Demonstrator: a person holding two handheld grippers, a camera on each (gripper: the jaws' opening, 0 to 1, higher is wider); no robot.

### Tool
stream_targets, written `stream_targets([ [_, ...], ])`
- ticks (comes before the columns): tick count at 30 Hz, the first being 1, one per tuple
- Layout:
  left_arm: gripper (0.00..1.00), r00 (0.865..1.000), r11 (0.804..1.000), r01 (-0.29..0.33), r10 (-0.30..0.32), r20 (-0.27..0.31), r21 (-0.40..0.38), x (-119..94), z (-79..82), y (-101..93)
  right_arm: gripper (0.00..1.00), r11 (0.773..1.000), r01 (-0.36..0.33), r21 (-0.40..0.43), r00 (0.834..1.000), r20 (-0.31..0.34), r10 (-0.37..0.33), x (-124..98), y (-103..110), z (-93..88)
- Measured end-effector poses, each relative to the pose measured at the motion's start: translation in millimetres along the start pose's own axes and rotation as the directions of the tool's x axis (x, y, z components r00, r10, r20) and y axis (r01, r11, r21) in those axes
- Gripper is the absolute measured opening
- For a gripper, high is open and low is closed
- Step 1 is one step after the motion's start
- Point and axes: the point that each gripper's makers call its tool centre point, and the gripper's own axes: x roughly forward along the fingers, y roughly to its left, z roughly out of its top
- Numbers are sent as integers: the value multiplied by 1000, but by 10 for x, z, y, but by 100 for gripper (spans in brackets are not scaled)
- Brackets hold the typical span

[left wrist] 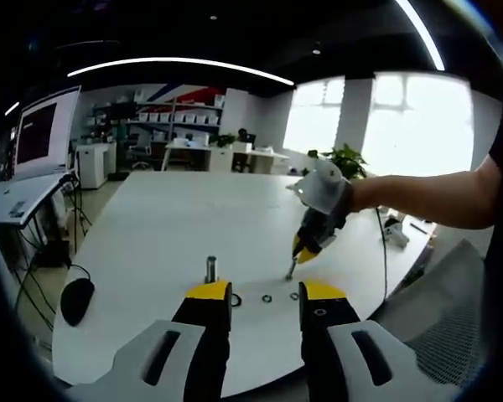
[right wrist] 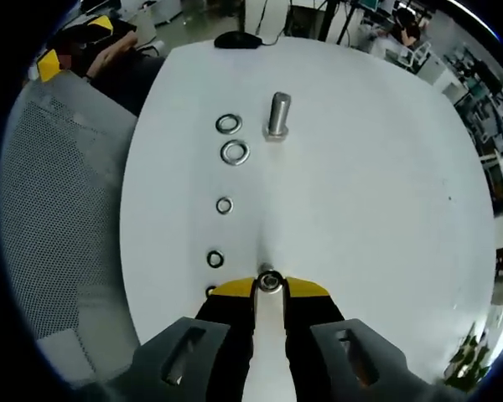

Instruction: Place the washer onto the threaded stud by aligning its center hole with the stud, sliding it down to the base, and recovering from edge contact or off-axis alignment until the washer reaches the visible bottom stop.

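A steel threaded stud (left wrist: 210, 268) (right wrist: 278, 115) stands upright on the white table (left wrist: 176, 226) (right wrist: 369, 209). Several loose washers lie in a row beside it, among them one (right wrist: 228, 124) next to the stud, a larger one (right wrist: 235, 152) and a small one (right wrist: 224, 205). My right gripper (right wrist: 270, 286) is shut on a small washer (right wrist: 270, 280) pinched at its yellow tips, low over the table and well short of the stud. In the left gripper view that right gripper (left wrist: 292, 270) points down at the table by the washers (left wrist: 267, 298). My left gripper (left wrist: 266, 291) is open, holding nothing.
A black mouse (left wrist: 77, 300) (right wrist: 237, 39) lies near the table's edge beyond the stud. A grey mesh chair (right wrist: 59, 209) (left wrist: 461, 318) stands against the table's side. A cable (left wrist: 384, 260) crosses the table's right part. Monitor (left wrist: 46, 130) and desk stand at left.
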Motion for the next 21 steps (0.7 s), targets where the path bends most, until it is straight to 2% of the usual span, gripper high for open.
stream_targets([
  [21, 28, 1000, 1000, -3, 3, 0, -9, -5, -1, -1, 13, 1000, -24, 0, 999, -39, 24, 312, 30, -103],
])
